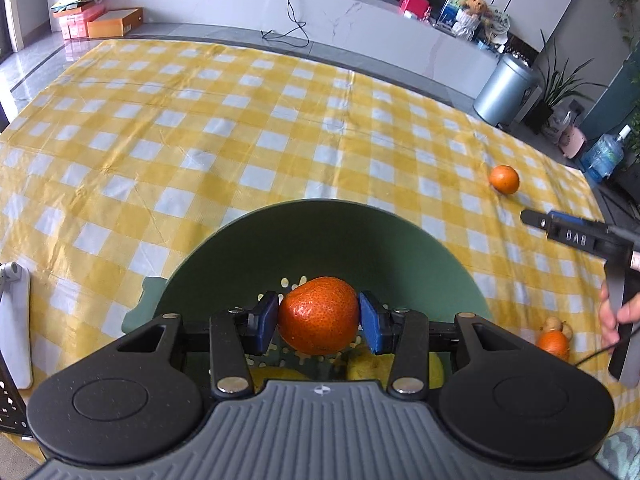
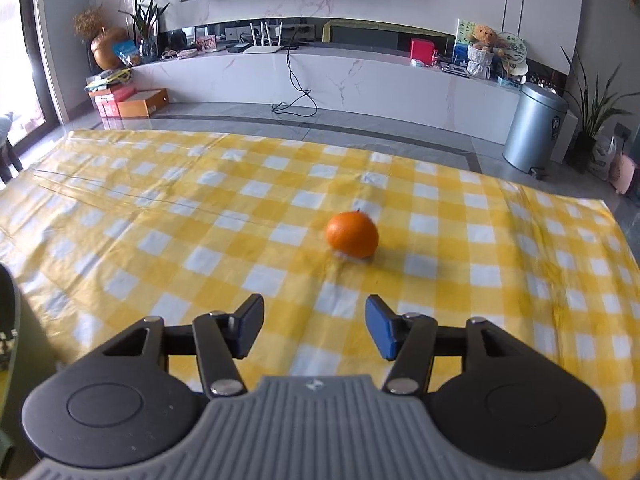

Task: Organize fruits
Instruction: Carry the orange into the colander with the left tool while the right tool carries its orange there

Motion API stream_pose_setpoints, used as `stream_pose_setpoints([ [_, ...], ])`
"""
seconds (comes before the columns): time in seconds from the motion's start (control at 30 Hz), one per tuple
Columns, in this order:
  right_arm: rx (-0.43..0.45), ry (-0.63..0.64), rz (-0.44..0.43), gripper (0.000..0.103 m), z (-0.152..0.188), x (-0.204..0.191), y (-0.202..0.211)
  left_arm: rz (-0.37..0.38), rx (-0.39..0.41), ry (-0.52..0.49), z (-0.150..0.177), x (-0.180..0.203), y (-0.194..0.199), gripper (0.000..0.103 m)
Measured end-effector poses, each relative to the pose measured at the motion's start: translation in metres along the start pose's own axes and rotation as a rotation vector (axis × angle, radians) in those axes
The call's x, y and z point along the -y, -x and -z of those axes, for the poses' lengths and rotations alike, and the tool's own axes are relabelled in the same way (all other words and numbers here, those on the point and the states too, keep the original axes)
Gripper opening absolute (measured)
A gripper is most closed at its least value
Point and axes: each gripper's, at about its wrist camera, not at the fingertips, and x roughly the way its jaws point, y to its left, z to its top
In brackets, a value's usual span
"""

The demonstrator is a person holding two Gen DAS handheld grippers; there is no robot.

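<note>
directly ahead of the right gripper [image 2: 315, 330], a little right of its centre line and well apart from the fingertips, a loose orange [image 2: 352, 234] is seen resting on the yellow checked cloth [image 2: 160, 216]. the jaws are held apart with nothing between them, and the gap looks wider than the fruit. the orange is nearly round, with its stem end turned upward, so no long axis has to be matched; a straight reach forward and down is judged to be enough. this orange is nearer the right gripper than the left, as is confirmed in the left wrist view, where the same fruit [image 1: 504, 179] lies far off to the right.

meanwhile the left gripper [image 1: 319, 322] is clamped on a darker tangerine [image 1: 319, 314], with both blue pads pressed to its sides. it is held over the green colander bowl [image 1: 328, 236], above the perforated base, where yellow fruit [image 1: 360, 366] is partly seen below it. a release there is judged to be the left hand's next step.

nothing stands between the right gripper and its orange. at the right edge of the left view, a hand [image 1: 618, 314] on the other gripper's handle is seen, and beside it another small orange [image 1: 554, 345] with pale, knobbly items that cannot be identified. beyond the table, a metal bin [image 2: 534, 128] stands on the floor.
</note>
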Motion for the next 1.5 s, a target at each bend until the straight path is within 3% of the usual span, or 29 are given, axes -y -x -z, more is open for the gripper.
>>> stream_pose_setpoints([
  [0.23, -0.039, -0.039, 0.013, 0.054, -0.022, 0.016, -0.039, -0.041, -0.047, -0.026, 0.001, -0.004, -0.021, 0.049],
  [0.57, -0.051, -0.067, 0.014, 0.053, -0.028, 0.017, -0.071, -0.06, -0.039, -0.07, 0.003, -0.001, -0.031, 0.051],
  [0.7, -0.066, -0.069, 0.025, 0.046, -0.031, 0.016, -0.081, -0.053, -0.054, -0.072, 0.005, -0.003, -0.03, 0.053],
  [0.93, -0.068, -0.08, 0.037, 0.042, -0.03, 0.019, -0.082, -0.026, -0.076, -0.086, 0.008, -0.001, -0.027, 0.068],
  [1.2, -0.043, -0.08, -0.02, 0.042, -0.026, 0.01, -0.048, -0.018, -0.053, -0.051, 0.01, -0.002, -0.015, 0.069],
  [1.5, 0.029, 0.017, -0.212, 0.042, -0.032, -0.039, 0.043, -0.046, 0.015, -0.03, 0.012, 0.001, 0.018, 0.069],
])
